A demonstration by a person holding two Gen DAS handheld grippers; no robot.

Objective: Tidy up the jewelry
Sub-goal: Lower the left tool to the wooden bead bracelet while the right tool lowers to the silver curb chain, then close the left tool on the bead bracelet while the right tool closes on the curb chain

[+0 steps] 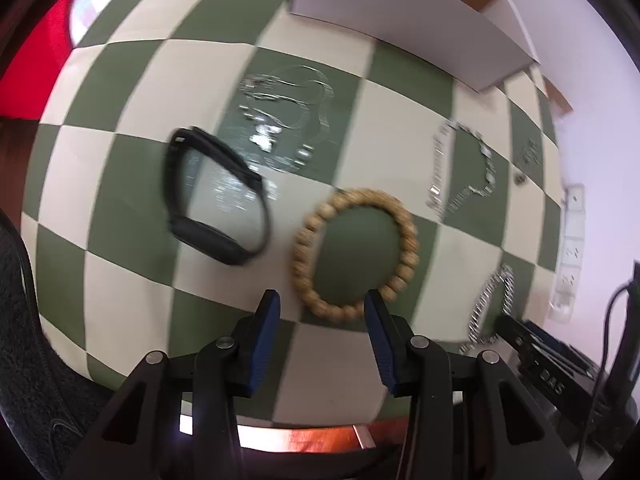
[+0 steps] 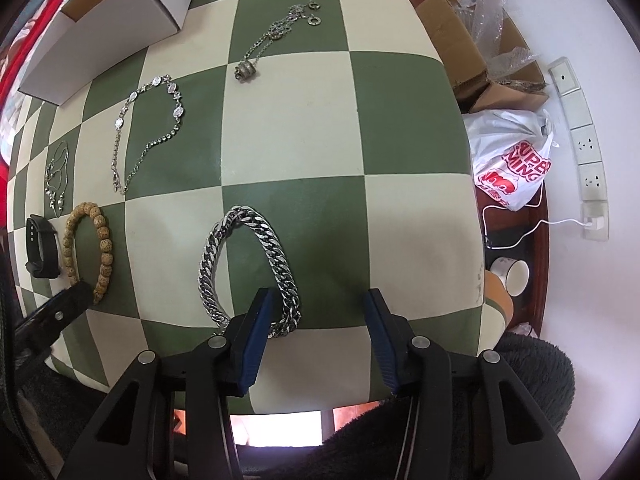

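Jewelry lies on a green-and-cream checkered cloth (image 2: pixel 296 120). In the left wrist view a wooden bead bracelet (image 1: pixel 304 240) lies just ahead of my open, empty left gripper (image 1: pixel 322 300). A black band (image 1: pixel 216 196) is to its left, thin silver necklaces (image 1: pixel 284 116) behind, a crystal chain (image 1: pixel 464 168) to the right. In the right wrist view a heavy silver curb chain (image 2: pixel 248 268) lies just ahead-left of my open, empty right gripper (image 2: pixel 320 300). The bead bracelet (image 2: pixel 90 240), black band (image 2: pixel 40 248), crystal chain (image 2: pixel 148 128) and pendant necklace (image 2: pixel 276 36) also show there.
An open white box (image 2: pixel 104 20) stands at the back left, also in the left wrist view (image 1: pixel 404 12). Cardboard boxes with bubble wrap (image 2: pixel 476 36), a white shopping bag (image 2: pixel 516 156), a cup (image 2: pixel 512 276) and wall sockets (image 2: pixel 580 120) lie past the table's right edge.
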